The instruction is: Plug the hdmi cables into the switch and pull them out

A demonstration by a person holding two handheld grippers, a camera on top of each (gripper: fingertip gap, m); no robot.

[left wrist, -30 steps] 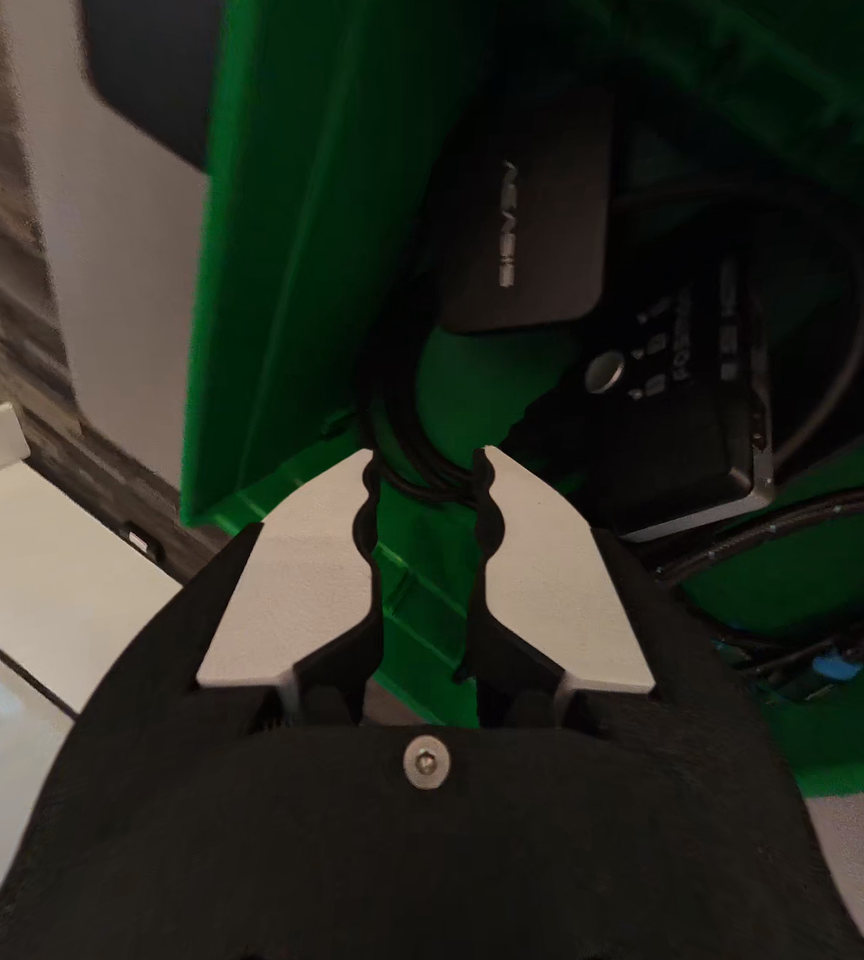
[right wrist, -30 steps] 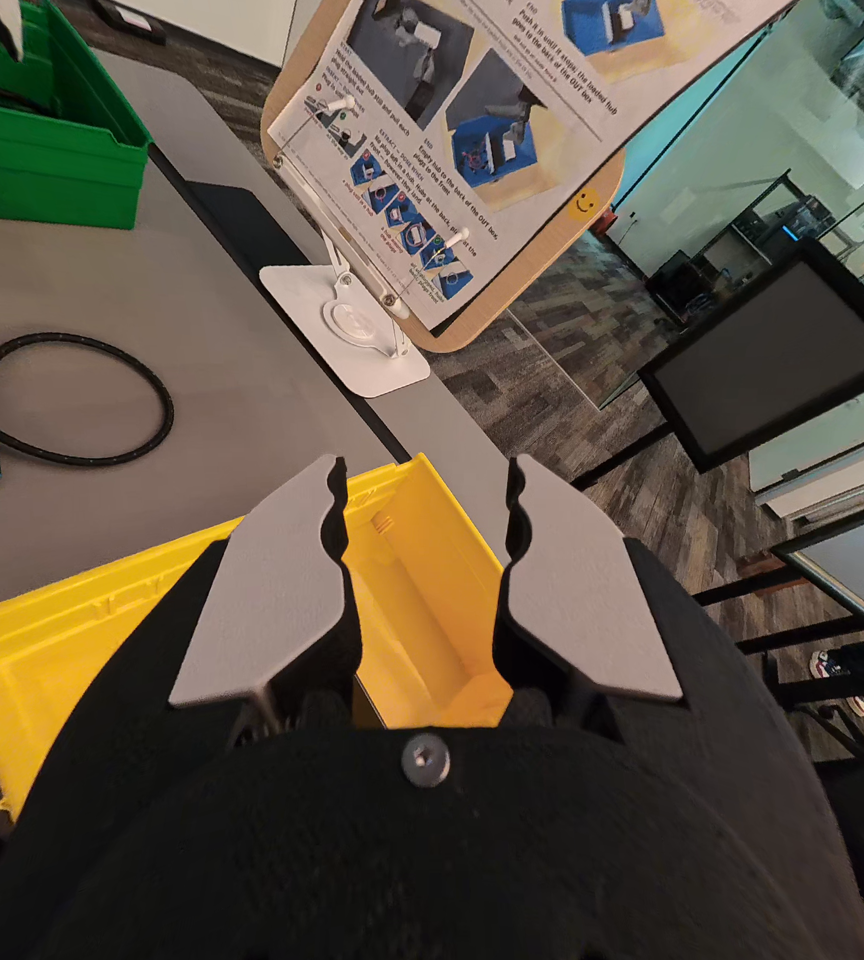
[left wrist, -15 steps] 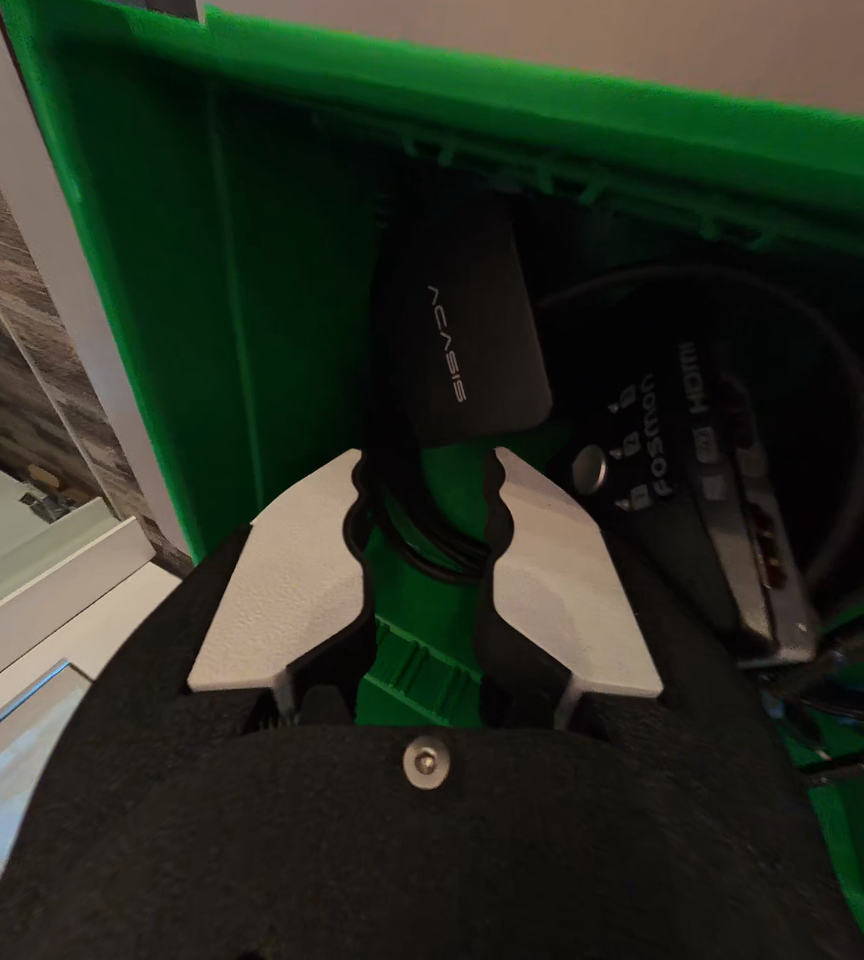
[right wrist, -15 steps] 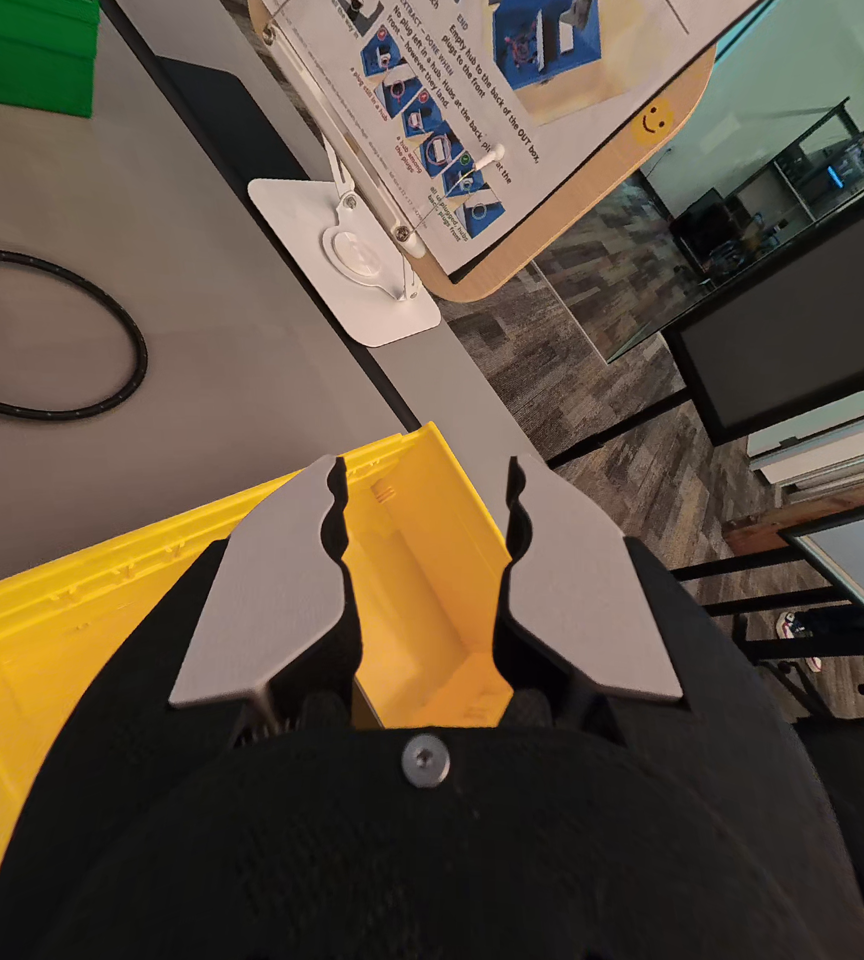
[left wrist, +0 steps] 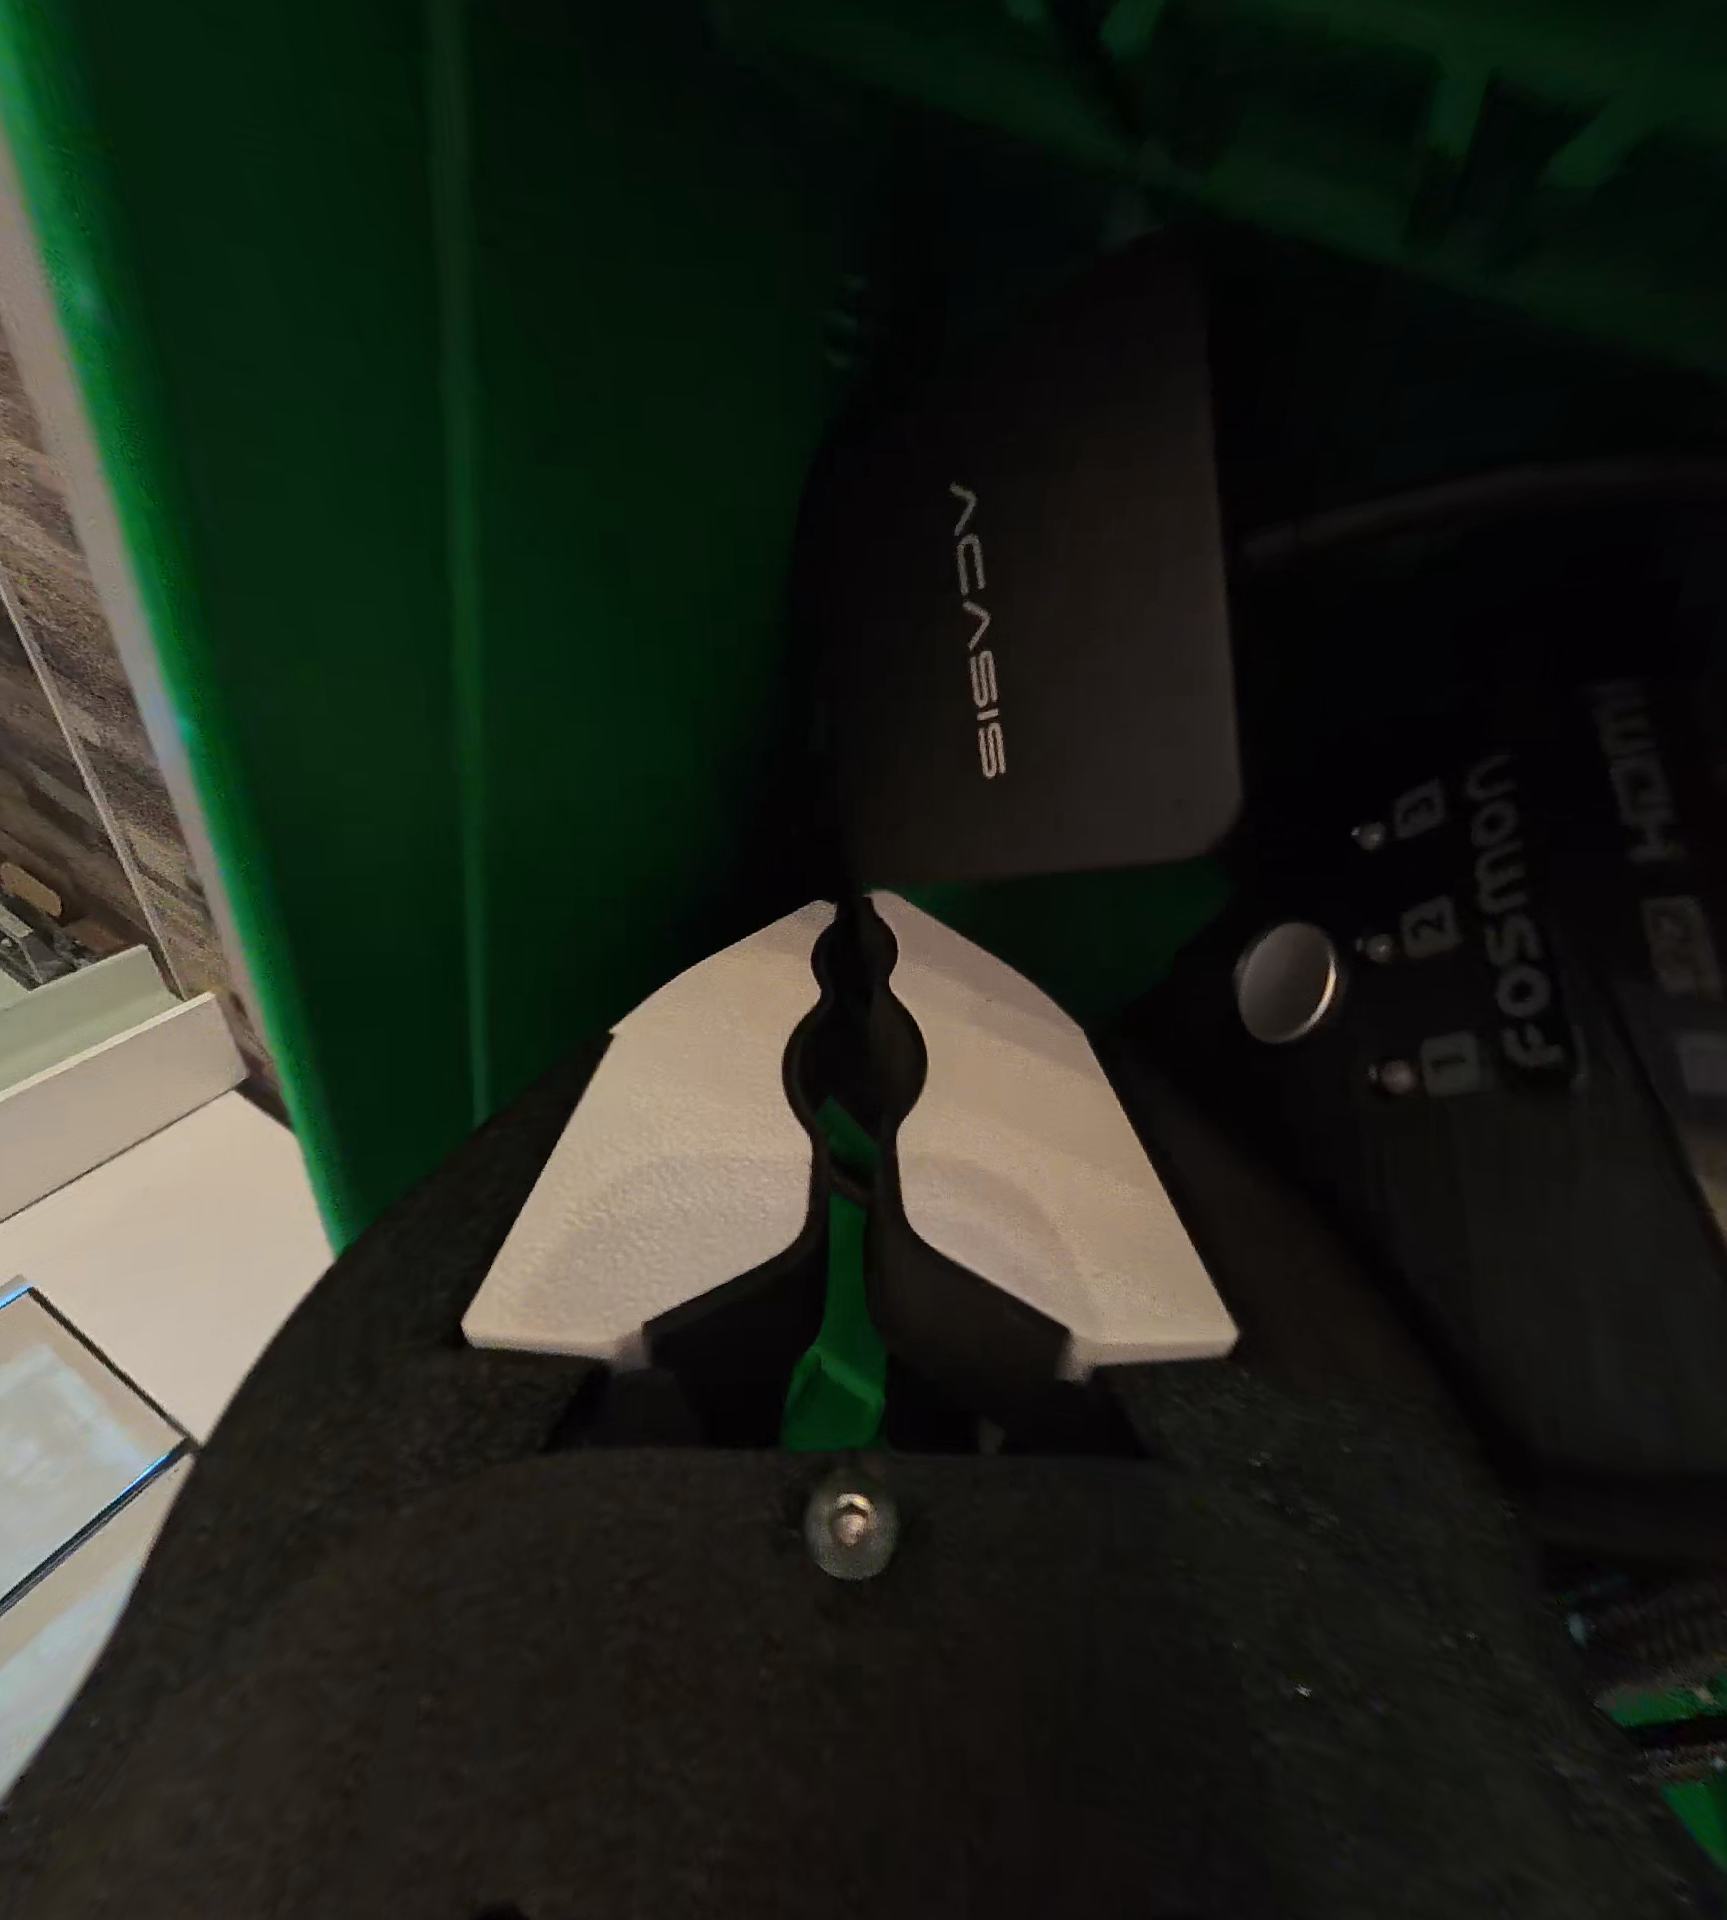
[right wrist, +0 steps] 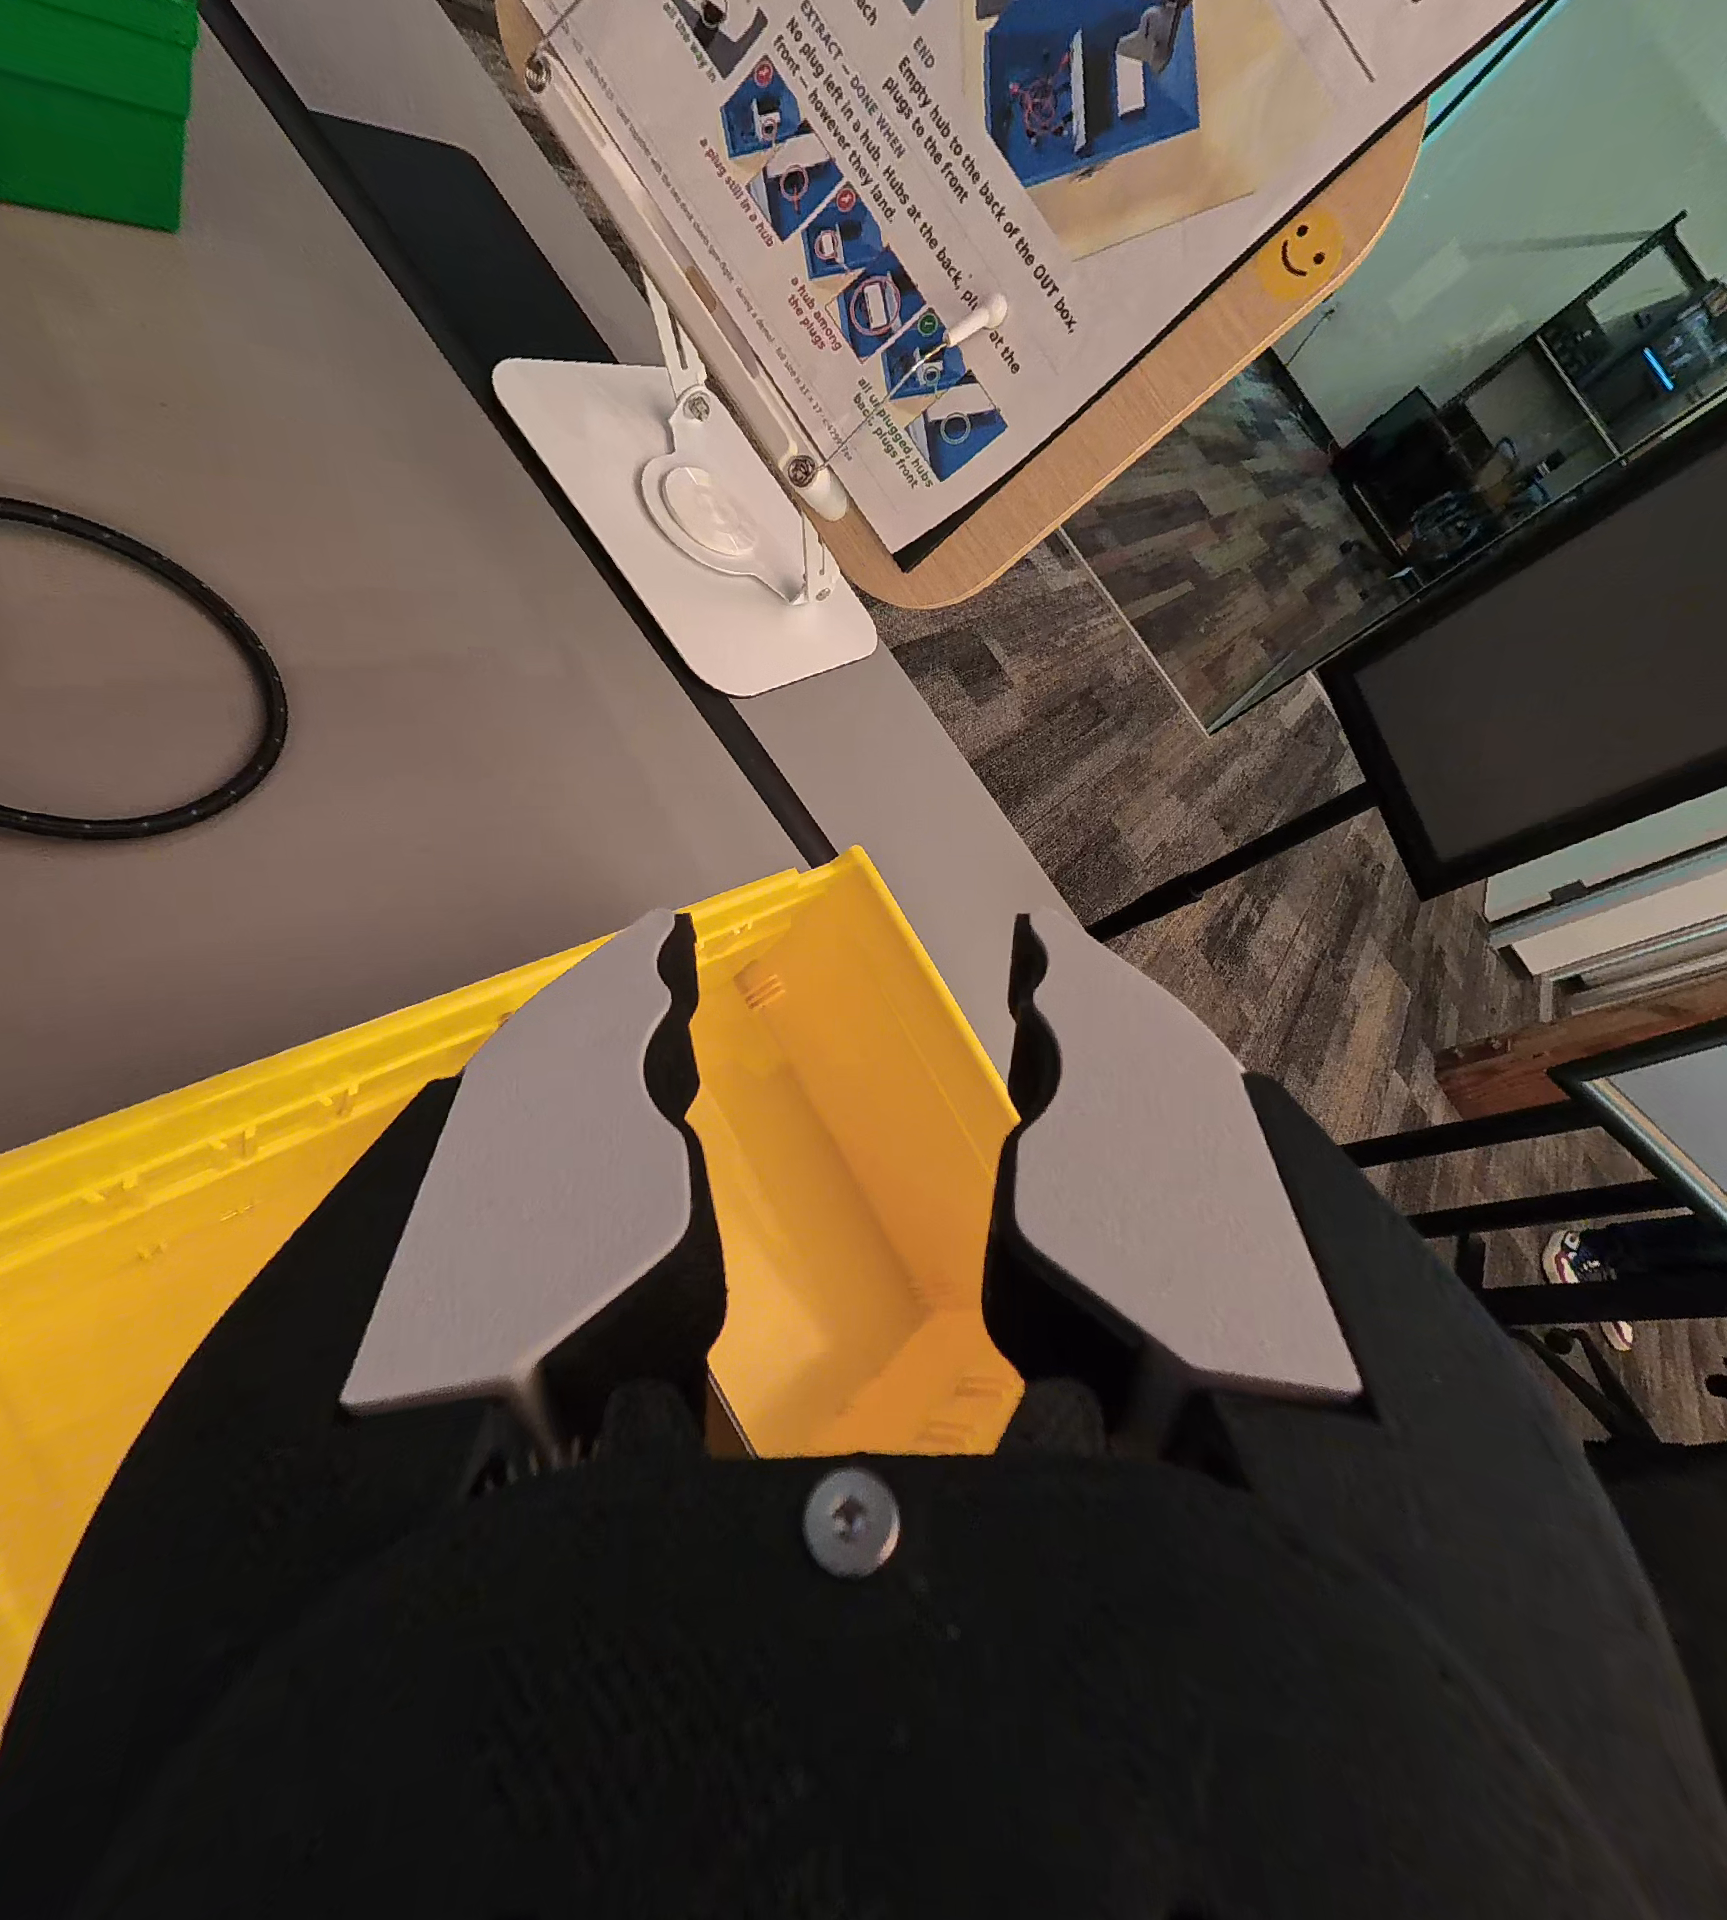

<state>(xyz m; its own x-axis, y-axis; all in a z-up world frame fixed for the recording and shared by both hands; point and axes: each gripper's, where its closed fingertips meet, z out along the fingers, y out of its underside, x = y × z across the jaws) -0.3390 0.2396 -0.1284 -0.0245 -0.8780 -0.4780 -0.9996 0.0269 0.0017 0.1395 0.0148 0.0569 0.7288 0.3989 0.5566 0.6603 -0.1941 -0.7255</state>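
Note:
In the left wrist view, my left gripper [left wrist: 854, 914] is inside the green bin [left wrist: 526, 520] and shut on a thin black cable [left wrist: 846, 883]. The cable runs up toward a dark grey hub box [left wrist: 1025, 644]. The black HDMI switch [left wrist: 1524, 1195], which has a round silver button [left wrist: 1285, 982], lies just right of the fingers. A braided cable [left wrist: 1669, 1600] shows at the lower right. In the right wrist view, my right gripper [right wrist: 854, 925] is open and empty over the yellow bin [right wrist: 838, 1143]. A braided black HDMI cable [right wrist: 246, 665] loops on the grey table [right wrist: 423, 520].
The green bin's corner [right wrist: 38, 114] shows at the top left of the right wrist view. A board with printed sheets on a white stand [right wrist: 693, 520] sits at the table's far edge. Beyond the edge are carpet floor and a dark monitor [right wrist: 1586, 665]. Spacing between my two grippers at the tips: around 55 centimetres.
My left gripper moved deeper into the green bin and closed its fingers on the thin black cable loop that lay between them. My right gripper stayed open and shifted slightly over the yellow bin.

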